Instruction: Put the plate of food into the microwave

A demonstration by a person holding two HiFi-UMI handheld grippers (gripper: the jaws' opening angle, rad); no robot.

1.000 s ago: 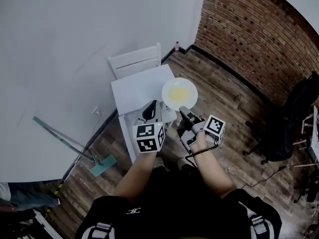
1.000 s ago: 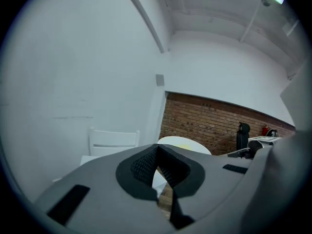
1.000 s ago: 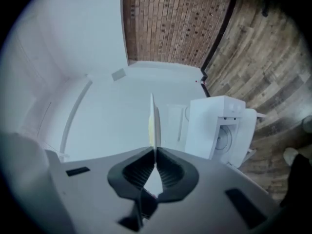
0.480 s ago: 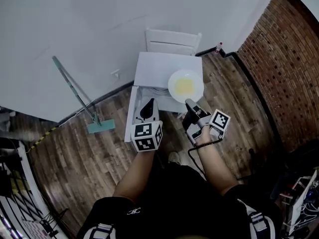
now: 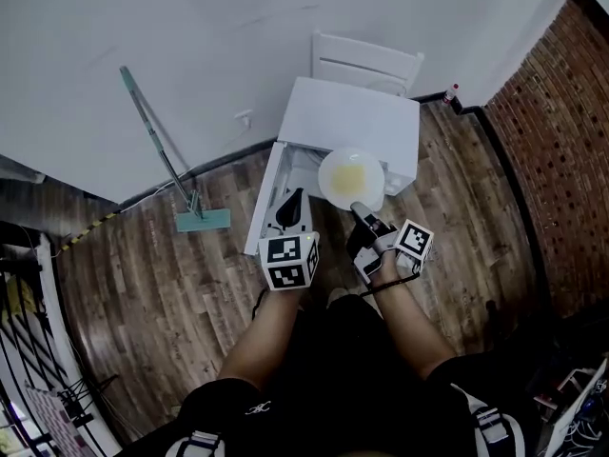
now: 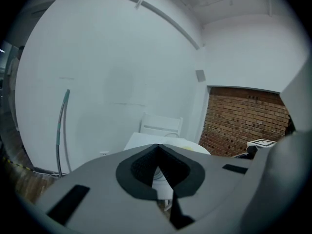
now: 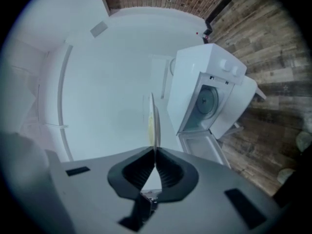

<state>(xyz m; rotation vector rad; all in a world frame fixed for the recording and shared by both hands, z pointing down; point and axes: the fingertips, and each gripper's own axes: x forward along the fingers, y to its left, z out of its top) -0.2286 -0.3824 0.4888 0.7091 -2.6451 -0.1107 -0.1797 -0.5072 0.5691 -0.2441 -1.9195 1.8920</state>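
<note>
**Plate carried up to the open microwave**

Since a second ago we have turned toward the microwave. It now sits at the middle of the head view, and the plate overlaps its front edge.

At far left a mop leans on the white wall, out of the way. The left gripper is clenched on nothing and points at the microwave door, which hangs open on that side. Right of it is the cavity, facing us, with the round turntable visible inside.

The right gripper is clamped on the near rim of the plate, which extends straight ahead of its jaws. That gripper's own view shows the plate edge-on as a thin line. Yellow food lies in its middle.

We judge the coming move turns on this: the opening lies ahead of the plate and slightly to its left, and the right hand is the nearer one.

We can read no brand or writing, only the square black-and-white markers on each gripper's cube.
</note>
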